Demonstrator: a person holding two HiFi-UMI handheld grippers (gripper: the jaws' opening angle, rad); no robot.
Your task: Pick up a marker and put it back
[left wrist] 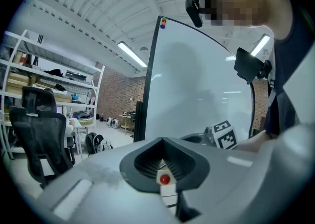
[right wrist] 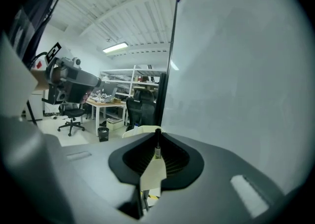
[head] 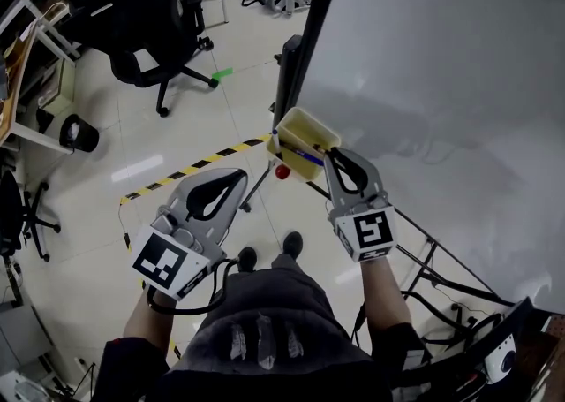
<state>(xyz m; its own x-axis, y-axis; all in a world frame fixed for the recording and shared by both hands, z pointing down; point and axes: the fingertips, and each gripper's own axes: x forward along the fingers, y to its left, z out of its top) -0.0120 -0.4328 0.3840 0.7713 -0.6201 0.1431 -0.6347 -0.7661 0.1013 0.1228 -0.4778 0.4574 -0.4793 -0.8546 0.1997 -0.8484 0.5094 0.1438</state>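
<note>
Right gripper (head: pixel 329 155) is in at the yellow tray (head: pixel 309 126) on the whiteboard's (head: pixel 441 82) edge, and its jaws are pressed nearly together on a slim marker (head: pixel 300 155), pinching it at the end nearest the tips. From the head view the marker lies low in the tray with its long axis running along the near wall, its far end pointing left, away from the gripper. In the right gripper view the marker (right wrist: pixel 157 148) runs straight out along the jaws, dark end forward. Left gripper (head: pixel 244 176) hangs well off to the left, jaws closed together with nothing between them. A red ball (head: pixel 282 171) sits just under the tray.
</note>
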